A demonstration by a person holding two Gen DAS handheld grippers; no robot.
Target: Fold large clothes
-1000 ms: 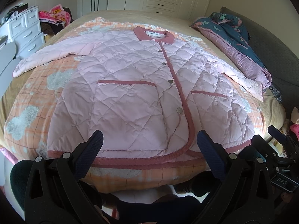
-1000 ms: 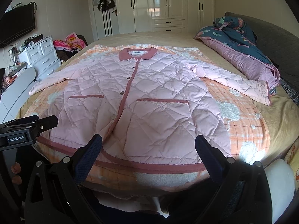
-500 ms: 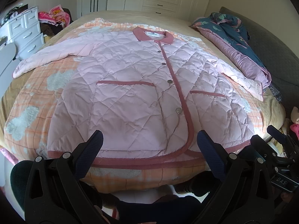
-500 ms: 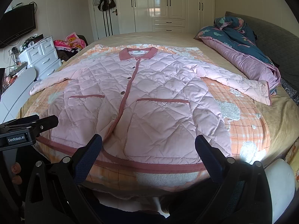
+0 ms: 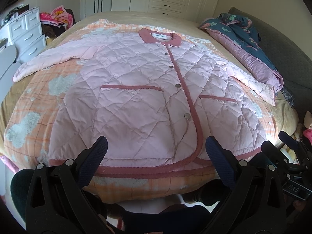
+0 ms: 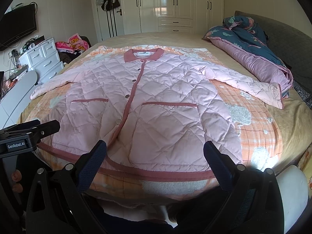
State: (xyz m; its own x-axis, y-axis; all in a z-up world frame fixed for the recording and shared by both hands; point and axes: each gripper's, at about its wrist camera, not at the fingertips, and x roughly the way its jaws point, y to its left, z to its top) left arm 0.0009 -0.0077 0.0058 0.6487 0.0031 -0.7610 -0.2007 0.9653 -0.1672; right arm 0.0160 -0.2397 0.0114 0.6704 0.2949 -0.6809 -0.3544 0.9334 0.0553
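- At the foot of the bed, left hand-held gripper and right hand-held gripper both hang with fingers spread wide, gripping nothing.
- Both hover just short of the hem, clear of the fabric.
- Pink quilted jacket lies flat, front up, buttoned, on an orange plaid blanket; collar at the far end, sleeves spread out to both sides.
- Hem runs along the near edge of the bed.
- Right sleeve cuff rests against a rolled dark floral duvet.
- White drawer unit off to the left; wardrobe on the back wall.
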